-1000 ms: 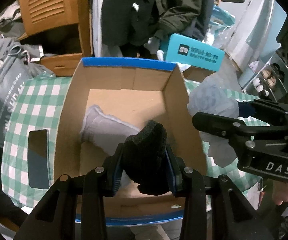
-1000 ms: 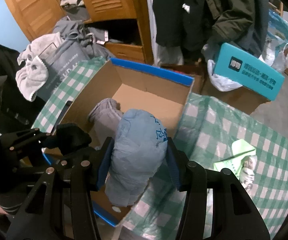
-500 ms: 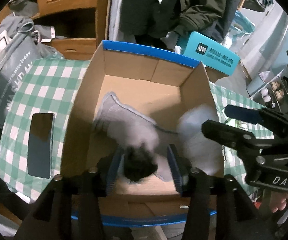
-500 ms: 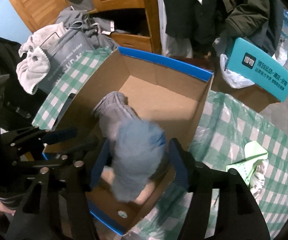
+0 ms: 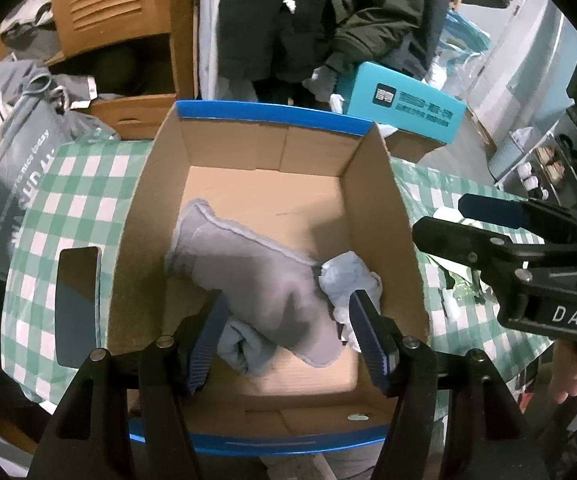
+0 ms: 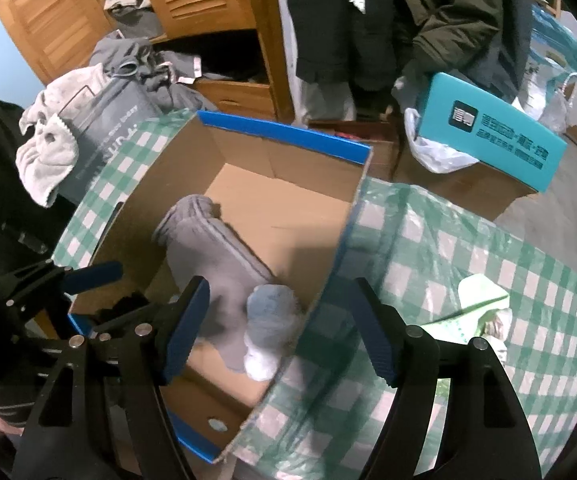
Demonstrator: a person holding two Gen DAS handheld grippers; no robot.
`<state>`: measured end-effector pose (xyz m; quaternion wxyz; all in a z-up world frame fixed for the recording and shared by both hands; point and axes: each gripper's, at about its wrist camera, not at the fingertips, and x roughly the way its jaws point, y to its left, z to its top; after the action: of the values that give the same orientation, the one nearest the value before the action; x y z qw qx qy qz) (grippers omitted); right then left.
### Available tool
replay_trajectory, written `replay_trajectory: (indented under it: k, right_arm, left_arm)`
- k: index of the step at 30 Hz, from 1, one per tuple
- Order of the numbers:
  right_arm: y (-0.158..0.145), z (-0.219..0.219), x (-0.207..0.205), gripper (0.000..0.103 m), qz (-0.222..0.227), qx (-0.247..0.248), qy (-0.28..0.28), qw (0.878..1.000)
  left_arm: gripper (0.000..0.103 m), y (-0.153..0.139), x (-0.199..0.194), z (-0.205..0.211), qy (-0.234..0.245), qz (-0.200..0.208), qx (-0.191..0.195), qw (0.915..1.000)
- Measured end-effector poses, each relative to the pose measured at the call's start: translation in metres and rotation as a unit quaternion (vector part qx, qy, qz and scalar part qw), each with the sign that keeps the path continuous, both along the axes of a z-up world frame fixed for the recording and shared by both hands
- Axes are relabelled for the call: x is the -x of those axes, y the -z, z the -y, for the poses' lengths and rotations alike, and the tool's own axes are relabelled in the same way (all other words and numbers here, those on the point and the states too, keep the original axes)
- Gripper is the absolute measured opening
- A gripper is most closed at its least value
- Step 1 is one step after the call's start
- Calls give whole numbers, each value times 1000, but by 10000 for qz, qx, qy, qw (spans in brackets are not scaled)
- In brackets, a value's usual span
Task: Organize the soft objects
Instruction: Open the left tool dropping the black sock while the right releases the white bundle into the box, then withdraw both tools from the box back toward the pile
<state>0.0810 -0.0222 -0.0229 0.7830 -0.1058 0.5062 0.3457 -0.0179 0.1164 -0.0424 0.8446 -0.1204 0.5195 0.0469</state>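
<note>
Both grippers were wide open, nothing between the fingers. Left gripper [image 5: 288, 336] hung over the near end of the box [image 5: 384, 208], right gripper [image 6: 280, 328] over the box's right wall near its front corner.

Soft items in the box:
- grey sock [image 5: 256, 272], lying diagonally from mid-floor toward the near wall
- pale blue bundle [image 5: 350, 284], crumpled against the right wall, touching the sock's right side
- light blue-grey piece [image 5: 244, 344], poking out from under the sock's near end
- black item [image 6: 128, 306], only seen in the right wrist view, at the near-left corner (mostly hidden behind the left gripper, can't tell what it was)

Box sat on the checked cloth [image 5: 80, 192], blue tape along its far and near rims. Phone [image 5: 77, 306] lay flat on the cloth just beside the box's left wall. Green-white packet [image 6: 484, 304] lay on the cloth well to the right of the box.

Off the table: teal carton [image 6: 492, 132] behind the far right corner, grey bag [image 5: 20, 164] past the left edge, white towel [image 6: 46, 152] draped on it.
</note>
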Motion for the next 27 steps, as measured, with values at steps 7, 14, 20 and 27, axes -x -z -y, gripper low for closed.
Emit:
replay_trajectory:
  k: [7,14,20,27]
  right_arm:
    - [-2,20,-2,77,20,-14,141,9999]
    - [-1,46,-8,77,14,21,361,9993]
    - [-1,77,-12,77,89,40,578,9983]
    - [3,114,-19,77,37,13,919,9958]
  left_arm:
    - [65,-1,-6,15,117,-15,39,9999]
    - [65,-5,-17,45,430,-19,-41,9991]
    - [69,-4,-25,66,618,-64,-157,9979]
    - [69,-5,-35,90,770,-108,-94,9969]
